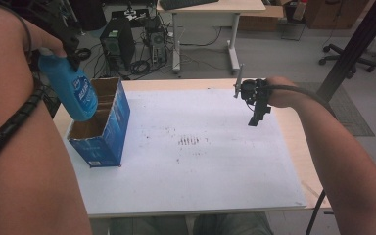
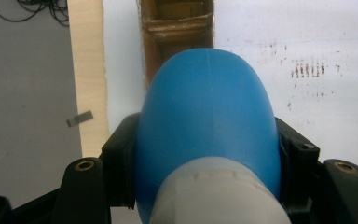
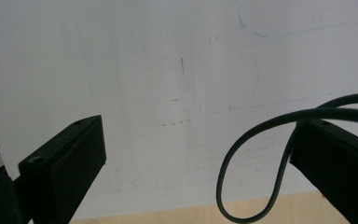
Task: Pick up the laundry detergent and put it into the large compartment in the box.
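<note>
A blue plastic bottle [image 1: 76, 90] with a pale cap end hangs bottom-down over the open top of a blue cardboard box [image 1: 108, 132] at the table's left. My left gripper [image 1: 61, 51] is shut on the bottle's upper part. In the left gripper view the blue bottle [image 2: 207, 126] sits clamped between both jaws, with the box's brown inside [image 2: 175, 28] just beyond it. My right gripper [image 1: 256, 115] hovers over the white board's far right, pointing down, open with nothing between its jaws. Its own view has the right gripper [image 3: 200, 158] above the bare white board [image 3: 168, 70].
A white board [image 1: 200, 161] covers the wooden table [image 1: 303, 161]. A black cable [image 3: 242, 177] loops before the right jaw. Beyond the table stand a computer tower [image 1: 117, 46], tangled cables and a desk [image 1: 210, 19]. An office chair base [image 1: 347, 56] is at the far right.
</note>
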`<act>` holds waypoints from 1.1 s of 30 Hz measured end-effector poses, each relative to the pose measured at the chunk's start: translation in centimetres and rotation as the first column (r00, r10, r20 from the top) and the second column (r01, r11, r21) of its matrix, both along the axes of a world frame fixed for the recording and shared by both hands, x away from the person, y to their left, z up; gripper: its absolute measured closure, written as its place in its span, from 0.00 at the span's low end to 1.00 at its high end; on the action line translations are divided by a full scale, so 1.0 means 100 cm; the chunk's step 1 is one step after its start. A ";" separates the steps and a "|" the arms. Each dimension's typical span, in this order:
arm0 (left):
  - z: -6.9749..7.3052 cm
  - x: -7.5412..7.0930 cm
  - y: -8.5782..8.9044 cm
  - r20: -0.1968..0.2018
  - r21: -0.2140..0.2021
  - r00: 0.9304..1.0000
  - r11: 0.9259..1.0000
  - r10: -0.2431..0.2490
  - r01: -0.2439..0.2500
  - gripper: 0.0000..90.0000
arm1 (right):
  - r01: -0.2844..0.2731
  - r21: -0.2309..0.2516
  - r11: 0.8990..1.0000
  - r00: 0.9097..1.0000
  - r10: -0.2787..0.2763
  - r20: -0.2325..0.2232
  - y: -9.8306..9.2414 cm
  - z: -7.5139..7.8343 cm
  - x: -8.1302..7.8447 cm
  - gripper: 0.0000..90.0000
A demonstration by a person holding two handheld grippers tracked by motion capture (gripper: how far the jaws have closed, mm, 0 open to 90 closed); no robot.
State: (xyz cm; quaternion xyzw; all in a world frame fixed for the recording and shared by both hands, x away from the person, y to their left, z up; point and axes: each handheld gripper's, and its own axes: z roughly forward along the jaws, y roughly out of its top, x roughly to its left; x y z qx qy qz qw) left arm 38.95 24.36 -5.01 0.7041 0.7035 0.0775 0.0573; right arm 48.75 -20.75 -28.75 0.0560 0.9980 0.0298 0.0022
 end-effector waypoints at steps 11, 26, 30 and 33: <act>0.003 0.005 0.006 0.006 0.000 1.000 1.000 -0.013 0.013 0.42 | -0.002 -0.004 1.000 1.000 0.002 0.006 0.004 0.005 -0.001 0.03; -0.018 0.017 0.017 -0.019 0.005 0.999 0.999 -0.035 0.035 0.42 | -0.003 -0.007 1.000 1.000 0.003 0.001 0.011 0.002 0.000 0.03; -0.029 0.020 0.021 -0.027 -0.005 0.999 0.999 -0.042 0.042 0.42 | -0.006 -0.007 1.000 1.000 0.006 0.001 0.013 0.000 0.000 0.03; -0.039 0.023 0.022 -0.032 -0.008 0.998 0.999 -0.049 0.048 0.42 | -0.005 -0.001 1.000 1.000 0.005 0.000 0.014 -0.002 0.000 0.03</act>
